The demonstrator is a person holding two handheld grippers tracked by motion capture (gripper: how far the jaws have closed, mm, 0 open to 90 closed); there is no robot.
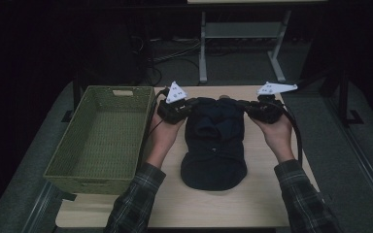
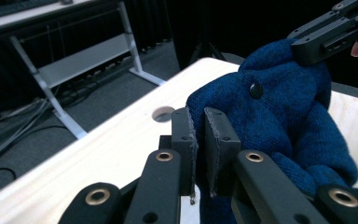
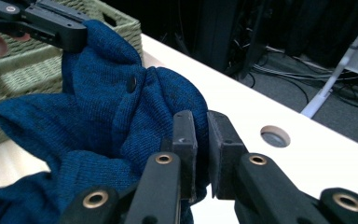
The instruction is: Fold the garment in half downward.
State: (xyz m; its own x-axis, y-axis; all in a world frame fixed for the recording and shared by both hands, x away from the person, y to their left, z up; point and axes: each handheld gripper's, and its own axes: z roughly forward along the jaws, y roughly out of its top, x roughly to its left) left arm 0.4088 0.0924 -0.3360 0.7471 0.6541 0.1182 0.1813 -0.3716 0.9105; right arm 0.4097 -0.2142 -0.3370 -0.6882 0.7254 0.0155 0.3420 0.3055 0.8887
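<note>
So the counter (image 1: 267, 194) was light wood, with a green woven basket (image 1: 102, 141) sitting along its left edge. The thing being worked on was a dark blue knit garment (image 1: 214, 145), lying down the middle of the counter, its far end bunched up near the back edge.

Looked like soft, floppy wool-type knit to me, light and not fragile at all. It would sag and stretch wherever it wasn't supported, so one grab point would just leave it dangling. Grippy texture though, not likely to slip.

Left tongs (image 2: 200, 140) were pinched narrow on a fold of the knit at one far corner, and right tongs (image 3: 201, 144) were clamped narrow on the fold at the other. Corners seemed the right spots. There was a small dark button (image 2: 256, 90) between them that I'd avoid squeezing.
</note>
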